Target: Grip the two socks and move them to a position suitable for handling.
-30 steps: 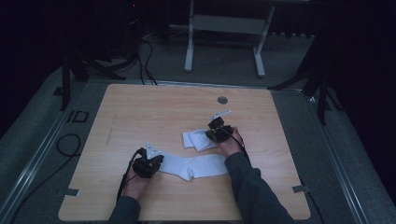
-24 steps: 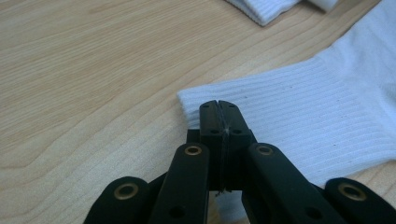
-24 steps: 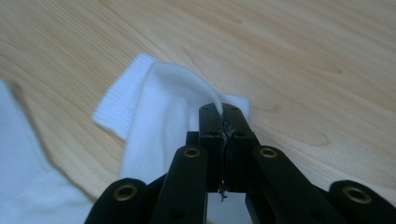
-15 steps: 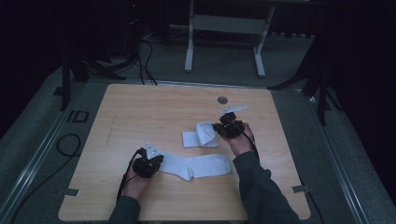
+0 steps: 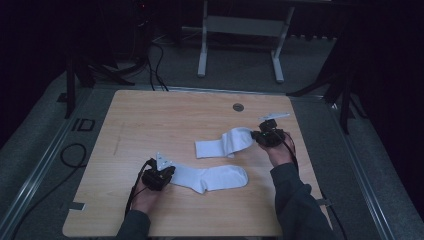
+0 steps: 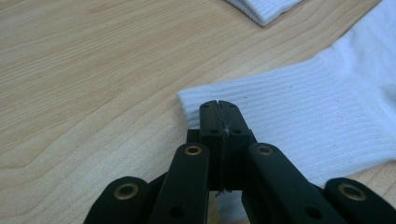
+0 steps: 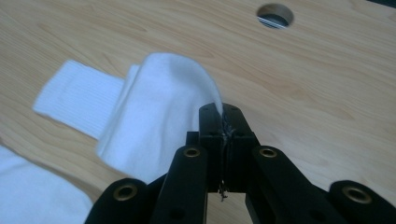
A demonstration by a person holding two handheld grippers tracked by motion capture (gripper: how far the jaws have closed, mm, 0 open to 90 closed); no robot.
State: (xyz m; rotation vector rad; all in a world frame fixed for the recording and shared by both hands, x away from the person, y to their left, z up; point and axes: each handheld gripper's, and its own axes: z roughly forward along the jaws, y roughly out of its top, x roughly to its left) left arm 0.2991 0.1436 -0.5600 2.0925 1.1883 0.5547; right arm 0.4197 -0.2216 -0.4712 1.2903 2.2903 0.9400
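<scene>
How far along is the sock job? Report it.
Done: both white socks are gripped. The left gripper pins the near sock flat by its cuff. In hand: the right gripper lifts the toe end of the far sock off the table. Left, probably: laying the socks together.

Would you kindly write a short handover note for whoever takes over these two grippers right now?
Left gripper: shut on the cuff of the near sock, which lies flat on the table.
Right gripper: shut on one end of the far sock, that end lifted off the table, the cuff end resting on the wood.
Done: both socks are gripped; the far one is stretched out towards the right.
Left: probably lay the far sock flat or onto the near one to pair them. The two socks lie apart, not yet stacked.
Note: the cable hole is just beyond the right gripper.
</scene>
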